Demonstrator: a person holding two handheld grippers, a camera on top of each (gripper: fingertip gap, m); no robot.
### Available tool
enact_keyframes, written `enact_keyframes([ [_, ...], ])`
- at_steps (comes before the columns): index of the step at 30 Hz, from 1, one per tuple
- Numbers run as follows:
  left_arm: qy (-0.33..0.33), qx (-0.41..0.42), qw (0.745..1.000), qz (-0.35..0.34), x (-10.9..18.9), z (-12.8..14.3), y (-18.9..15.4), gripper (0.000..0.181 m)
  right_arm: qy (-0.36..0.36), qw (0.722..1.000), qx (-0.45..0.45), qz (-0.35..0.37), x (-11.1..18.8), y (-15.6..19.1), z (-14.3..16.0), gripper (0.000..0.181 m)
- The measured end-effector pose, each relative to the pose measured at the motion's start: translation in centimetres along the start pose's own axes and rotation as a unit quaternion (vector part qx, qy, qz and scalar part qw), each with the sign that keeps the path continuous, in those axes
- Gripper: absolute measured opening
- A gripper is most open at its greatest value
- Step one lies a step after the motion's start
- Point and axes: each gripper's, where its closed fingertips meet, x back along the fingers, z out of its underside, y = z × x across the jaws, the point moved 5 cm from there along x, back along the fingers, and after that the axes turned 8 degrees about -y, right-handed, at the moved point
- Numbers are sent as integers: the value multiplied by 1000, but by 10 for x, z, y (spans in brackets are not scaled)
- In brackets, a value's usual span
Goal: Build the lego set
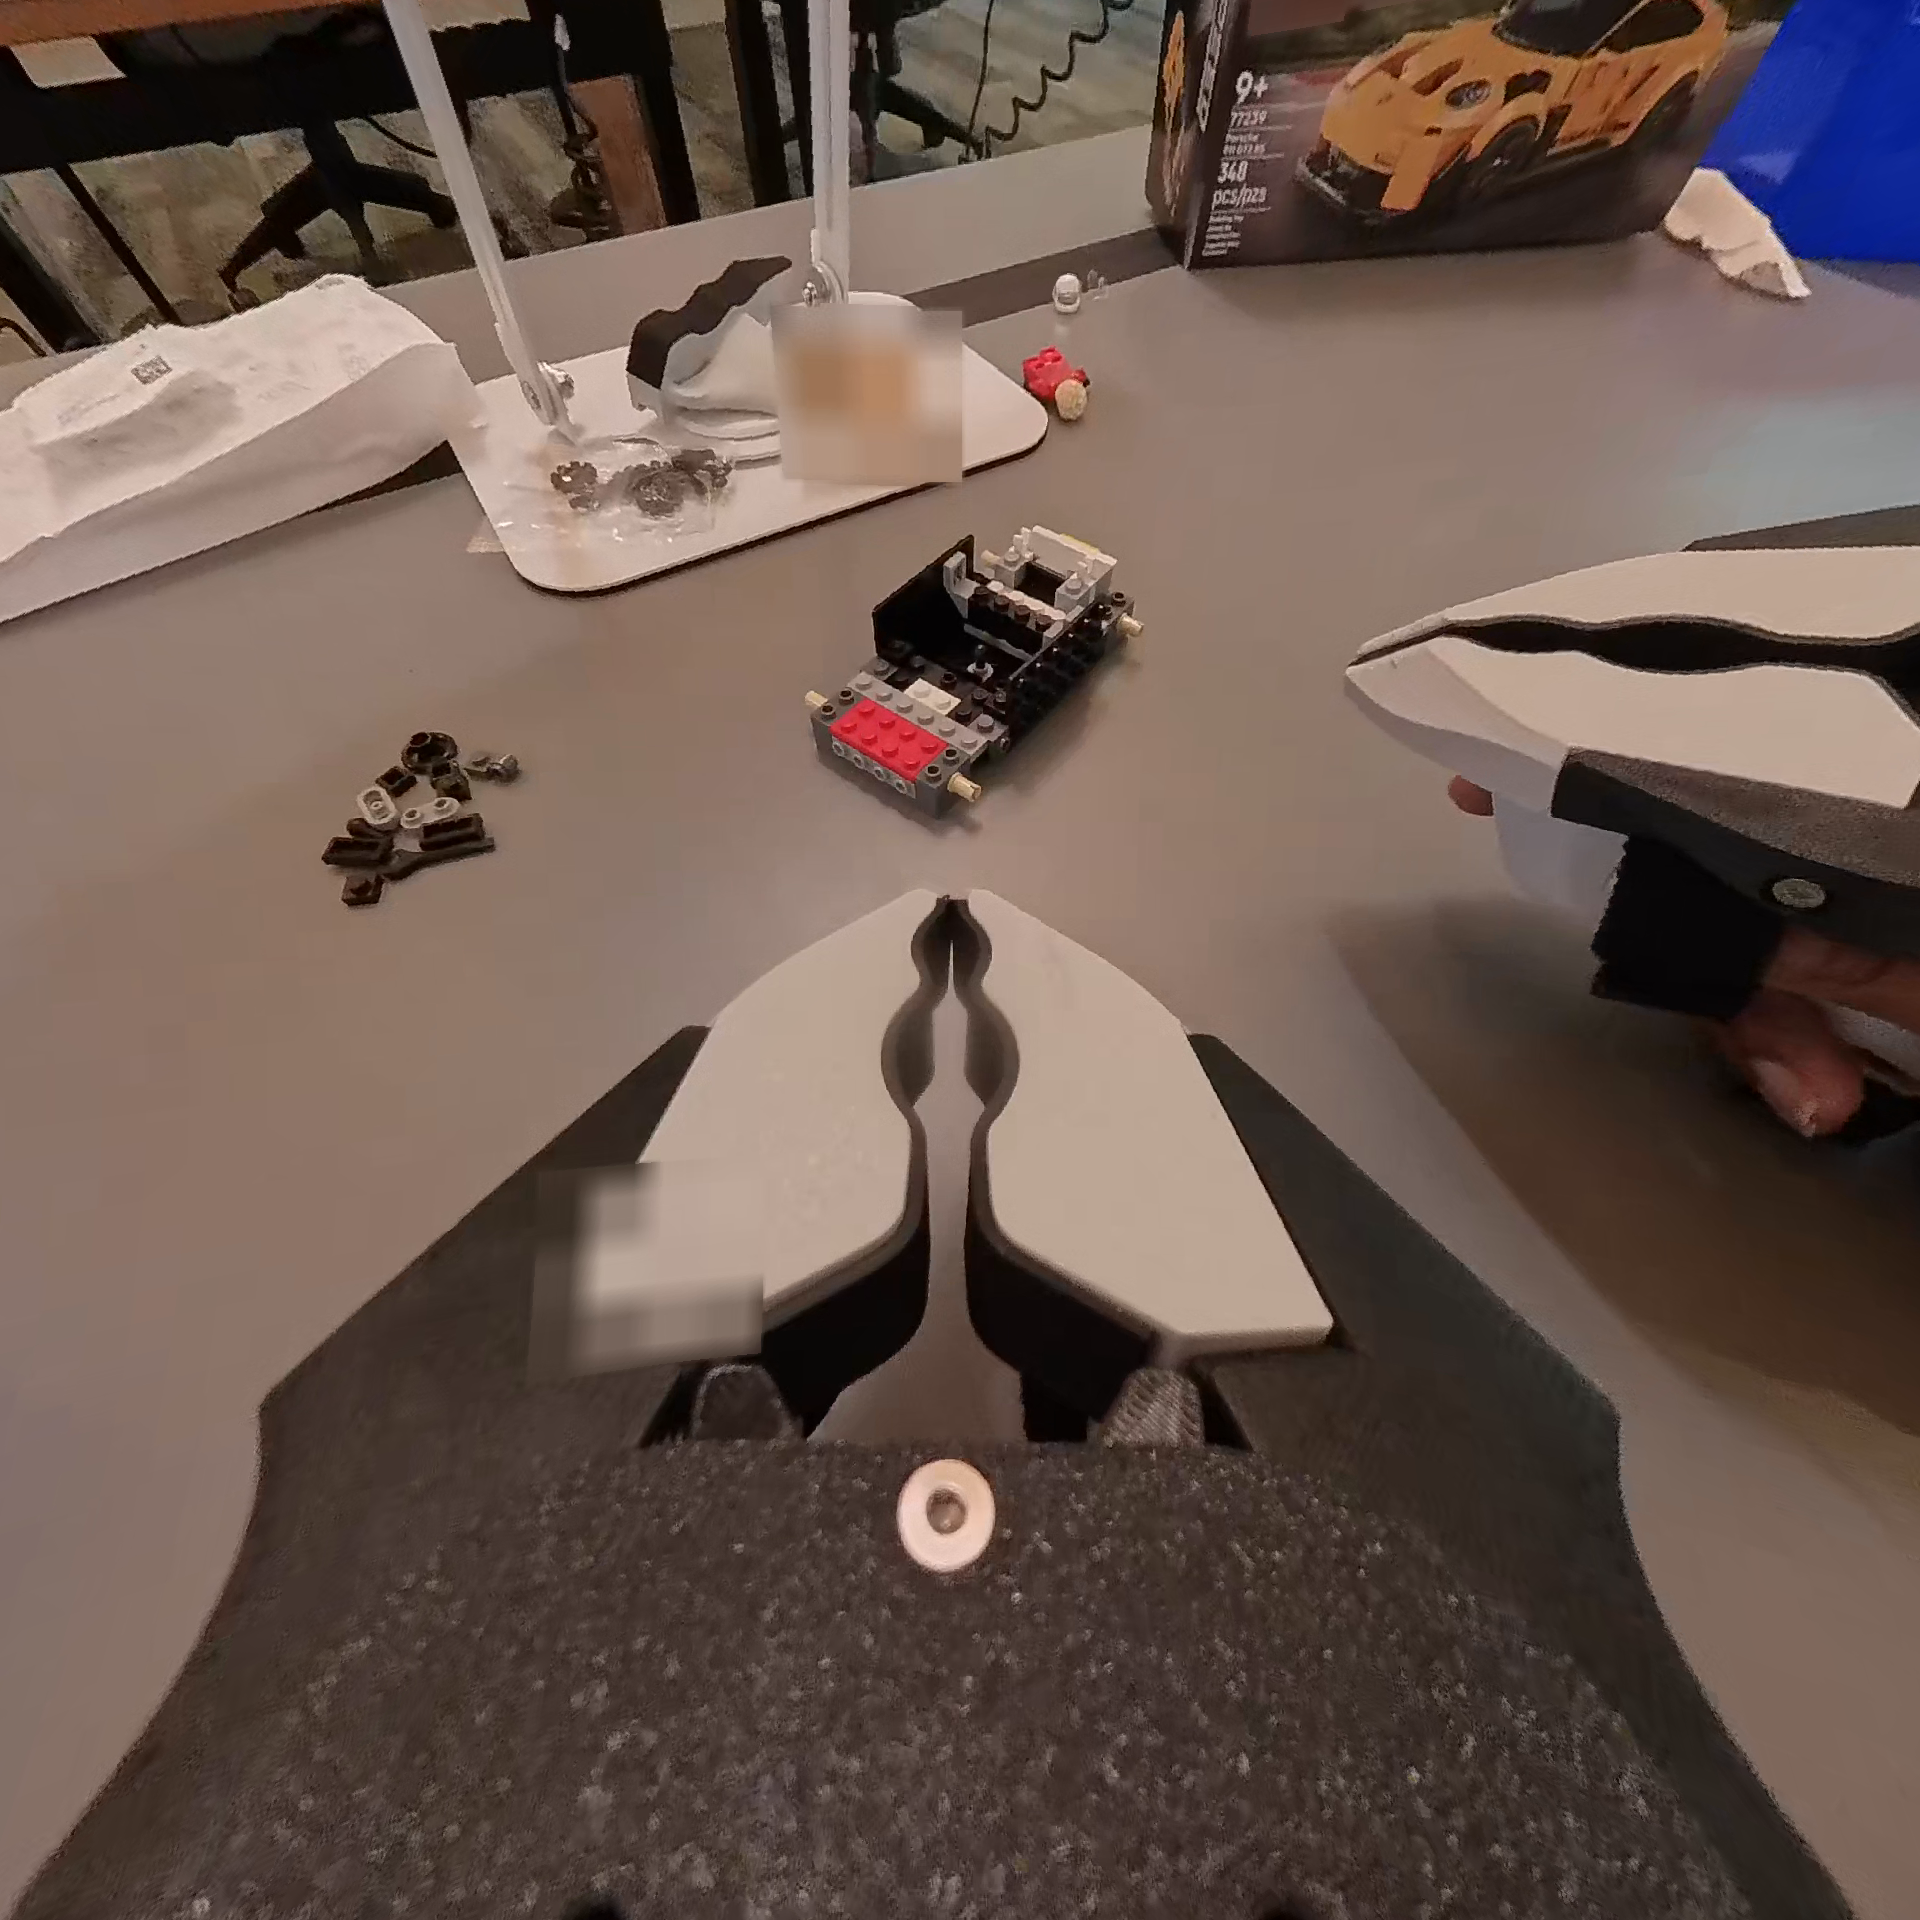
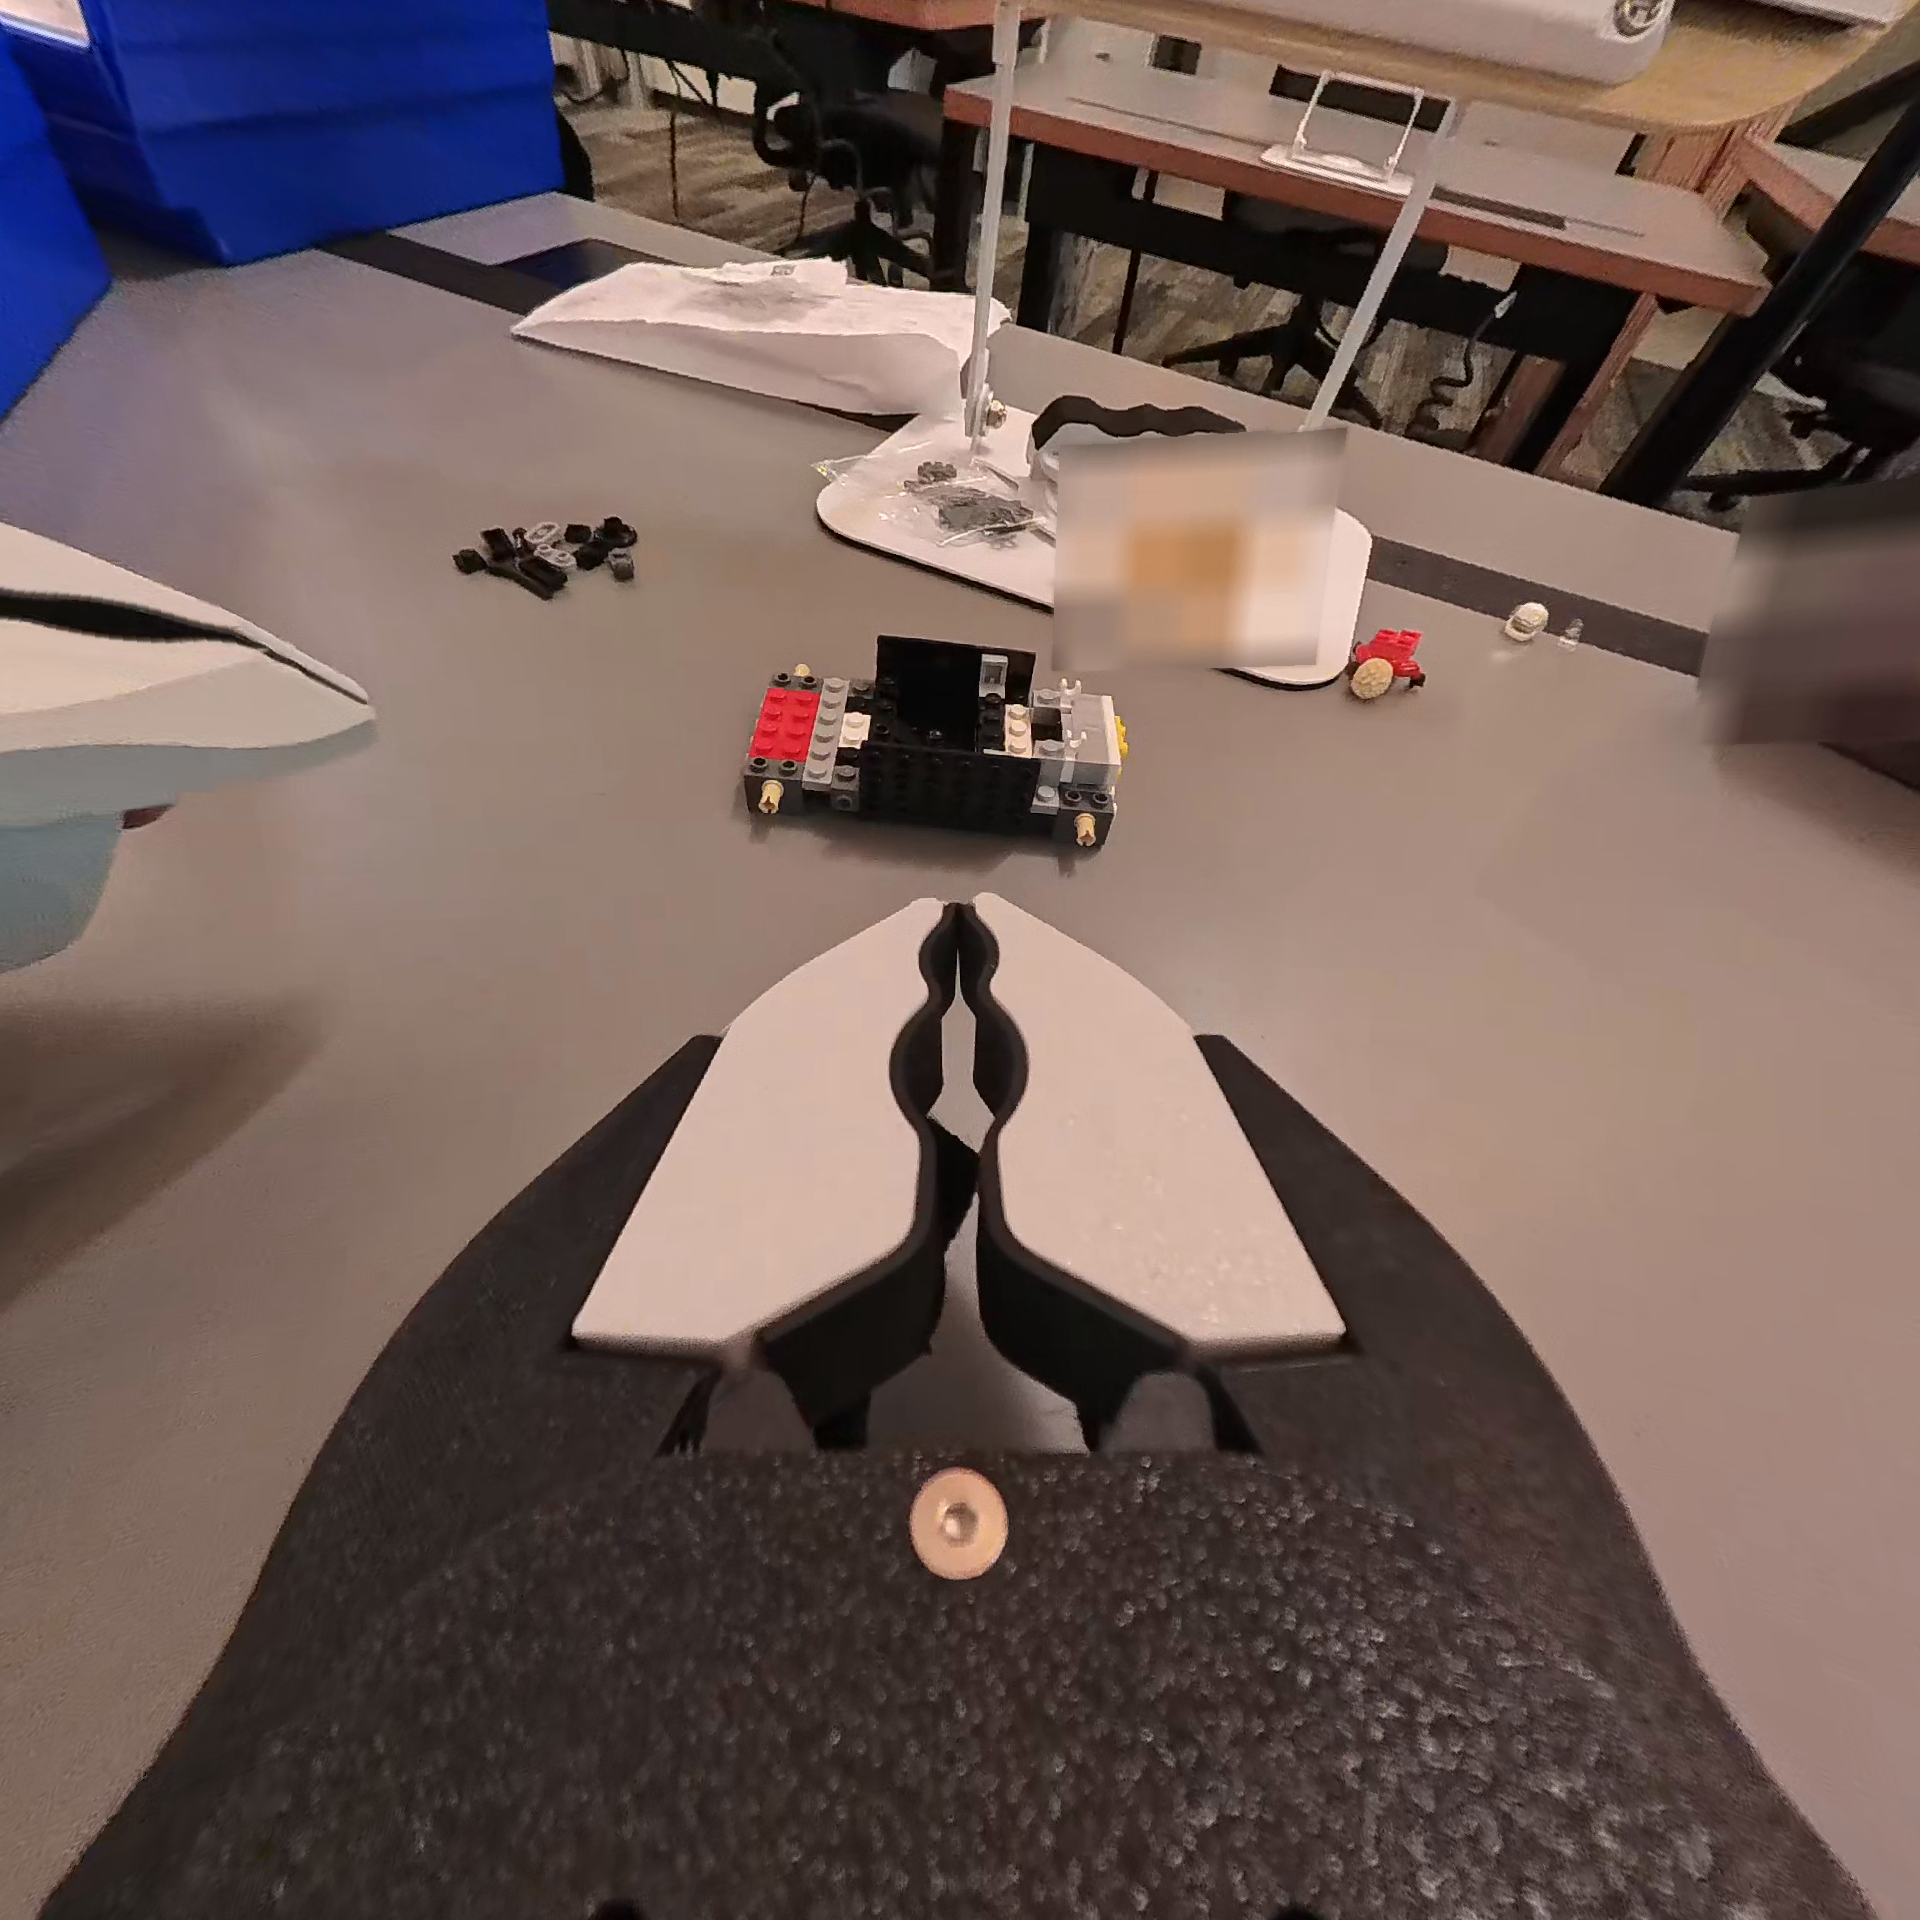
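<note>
A part-built lego car chassis (image 1: 971,665), black and grey with a red plate at one end, sits on the grey table; it also shows in the right wrist view (image 2: 935,753). A small pile of loose black and grey lego pieces (image 1: 421,816) lies to its left, also in the right wrist view (image 2: 551,551). My left gripper (image 1: 954,902) is shut and empty, a short way before the chassis. My right gripper (image 2: 961,906) is shut and empty, facing the chassis side. The right gripper also shows at the right of the left wrist view (image 1: 1371,660).
A white stand base (image 1: 727,468) holds a clear bag of small parts (image 1: 639,483). A torn white paper bag (image 1: 197,416) lies far left. A small red lego piece with a tan wheel (image 1: 1055,379), the set's box (image 1: 1423,135) and blue bins (image 2: 260,114) sit further back. The tips of one gripper are about 11 centimeters away from the tips of the other.
</note>
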Motion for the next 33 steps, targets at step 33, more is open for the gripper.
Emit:
enact_keyframes([
  [33, 59, -129, 987, -71, -83, -11, -34, 0, 32, 999, 28, 2, 6, -94, -41, 0],
])
